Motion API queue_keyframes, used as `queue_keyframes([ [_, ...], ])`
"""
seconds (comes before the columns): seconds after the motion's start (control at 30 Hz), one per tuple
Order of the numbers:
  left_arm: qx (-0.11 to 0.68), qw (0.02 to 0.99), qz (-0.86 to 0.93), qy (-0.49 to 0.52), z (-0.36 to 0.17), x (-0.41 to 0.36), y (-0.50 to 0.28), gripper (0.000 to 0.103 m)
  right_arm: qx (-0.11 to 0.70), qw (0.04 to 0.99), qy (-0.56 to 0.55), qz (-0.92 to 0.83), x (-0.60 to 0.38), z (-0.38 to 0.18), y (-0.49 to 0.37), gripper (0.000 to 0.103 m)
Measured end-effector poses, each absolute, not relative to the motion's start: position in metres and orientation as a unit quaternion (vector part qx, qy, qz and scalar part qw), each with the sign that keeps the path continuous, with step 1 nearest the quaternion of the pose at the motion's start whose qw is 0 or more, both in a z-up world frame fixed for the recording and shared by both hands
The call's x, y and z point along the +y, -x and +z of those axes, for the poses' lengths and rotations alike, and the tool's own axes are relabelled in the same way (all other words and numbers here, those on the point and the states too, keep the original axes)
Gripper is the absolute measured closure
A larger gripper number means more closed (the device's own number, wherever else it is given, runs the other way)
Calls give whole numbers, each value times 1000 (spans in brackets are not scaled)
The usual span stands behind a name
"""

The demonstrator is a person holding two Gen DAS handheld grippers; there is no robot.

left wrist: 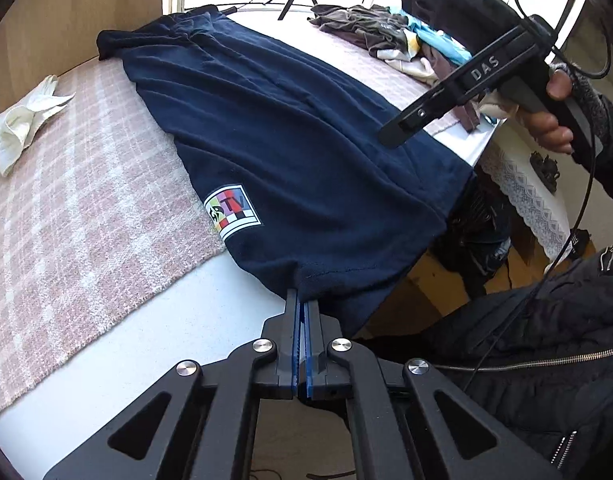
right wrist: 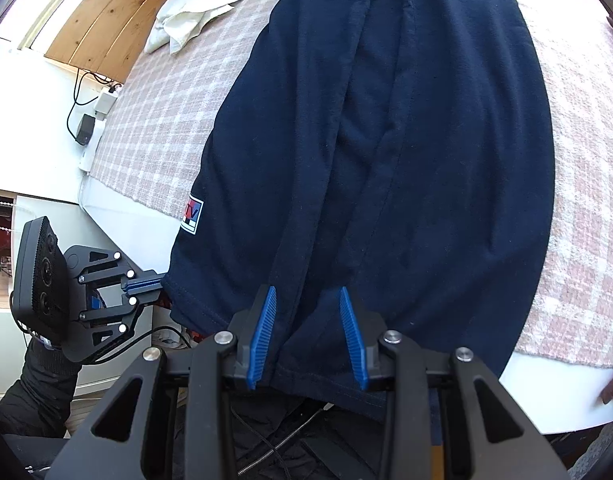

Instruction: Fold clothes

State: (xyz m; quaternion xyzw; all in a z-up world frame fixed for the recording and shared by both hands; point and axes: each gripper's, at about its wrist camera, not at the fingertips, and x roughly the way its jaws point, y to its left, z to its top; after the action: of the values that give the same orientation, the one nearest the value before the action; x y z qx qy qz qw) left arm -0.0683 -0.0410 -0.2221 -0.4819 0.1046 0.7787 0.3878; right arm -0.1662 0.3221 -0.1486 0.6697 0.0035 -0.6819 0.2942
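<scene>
Navy shirt [left wrist: 290, 120] is laid lengthwise on the bed [left wrist: 86, 184], hem overhanging for grabbing; left gripper [left wrist: 302, 312] is pinched on one hem corner, right gripper [right wrist: 306, 320] is spread astride the hem, not yet clamped

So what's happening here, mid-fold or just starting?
Just starting, it seems. A person with two handheld grippers is working on a navy T-shirt spread on a checked blanket. The left gripper is shut on the hem near the printed logo. The right gripper has its jaws apart over the hem, not pinching. No fold is visible yet.
</scene>
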Motion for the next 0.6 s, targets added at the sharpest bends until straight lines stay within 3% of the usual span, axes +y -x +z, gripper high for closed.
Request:
queue_keyframes([
  [0.4, 90, 368, 794, 476, -227, -40, 61, 102, -7, 284, -676, -680, 314, -165, 185, 69],
  [0.53, 105, 357, 792, 485, -232, -37, 63, 90, 4, 292, -672, -680, 309, -158, 184, 69],
  [0.6, 96, 362, 793, 480, -231, -37, 64, 90, 14, 294, -670, -681, 304, -158, 182, 69],
])
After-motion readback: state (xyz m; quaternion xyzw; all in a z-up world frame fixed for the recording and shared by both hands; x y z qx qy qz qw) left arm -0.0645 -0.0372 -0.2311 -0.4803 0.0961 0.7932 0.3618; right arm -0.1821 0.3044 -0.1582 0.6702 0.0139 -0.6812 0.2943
